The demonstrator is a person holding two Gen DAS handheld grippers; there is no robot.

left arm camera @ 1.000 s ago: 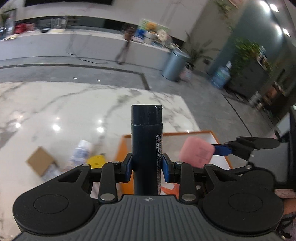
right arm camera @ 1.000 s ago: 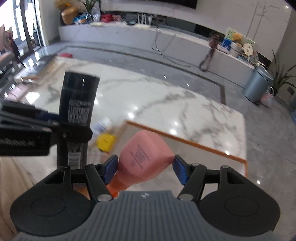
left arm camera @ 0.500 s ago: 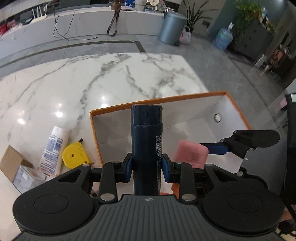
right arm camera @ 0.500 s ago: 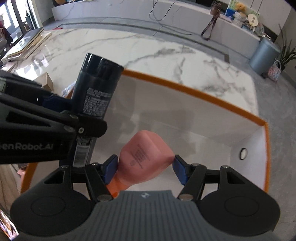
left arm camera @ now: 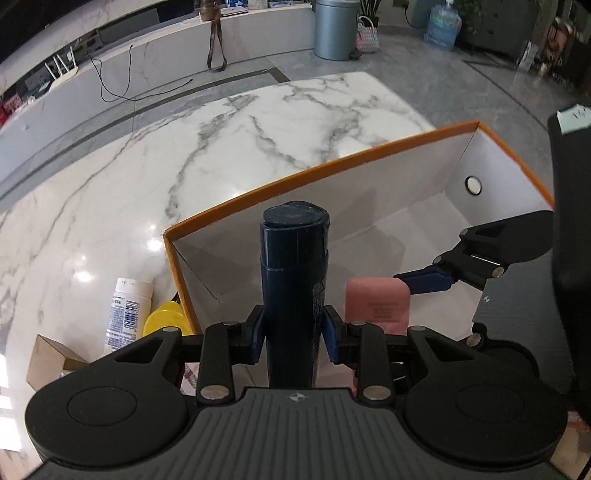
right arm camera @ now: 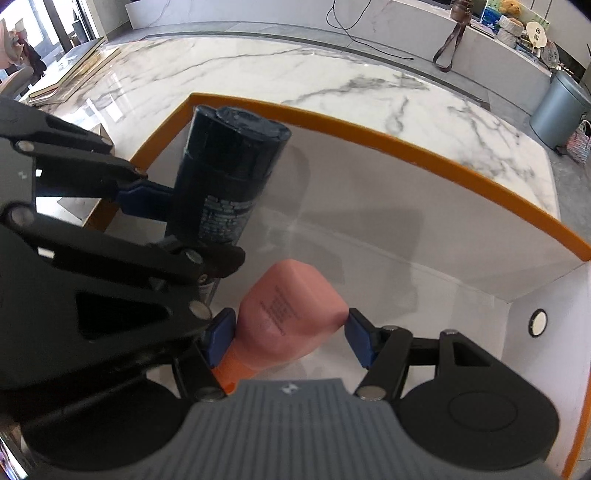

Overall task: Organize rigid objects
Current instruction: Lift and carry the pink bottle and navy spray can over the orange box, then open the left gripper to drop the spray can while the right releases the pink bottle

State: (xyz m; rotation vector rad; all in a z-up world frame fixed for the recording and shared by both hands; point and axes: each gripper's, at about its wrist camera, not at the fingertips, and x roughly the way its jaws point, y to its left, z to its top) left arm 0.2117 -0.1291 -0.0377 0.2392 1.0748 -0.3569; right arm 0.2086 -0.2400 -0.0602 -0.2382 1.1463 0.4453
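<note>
My left gripper (left arm camera: 294, 332) is shut on a tall dark blue bottle (left arm camera: 294, 273), its end pointing down into the white box with an orange rim (left arm camera: 314, 170). The same dark bottle (right arm camera: 229, 177) shows at the left of the right wrist view, held by the left gripper's black linkage. My right gripper (right arm camera: 291, 338) is shut on a pink bottle (right arm camera: 291, 325) with an orange cap, also held over the box's white floor (right arm camera: 424, 295). In the left wrist view the pink bottle (left arm camera: 376, 301) sits just right of the dark one.
On the marble table (left arm camera: 221, 122), left of the box, lie a white tube (left arm camera: 125, 314), a yellow tape measure (left arm camera: 164, 317) and a small cardboard box (left arm camera: 48, 362). Beyond the table are a grey bin (left arm camera: 334, 29) and a water jug (left arm camera: 441, 26).
Both grippers have come down toward the box with their bottles, so the box's inside now fills more of both views. The grips are unchanged.
</note>
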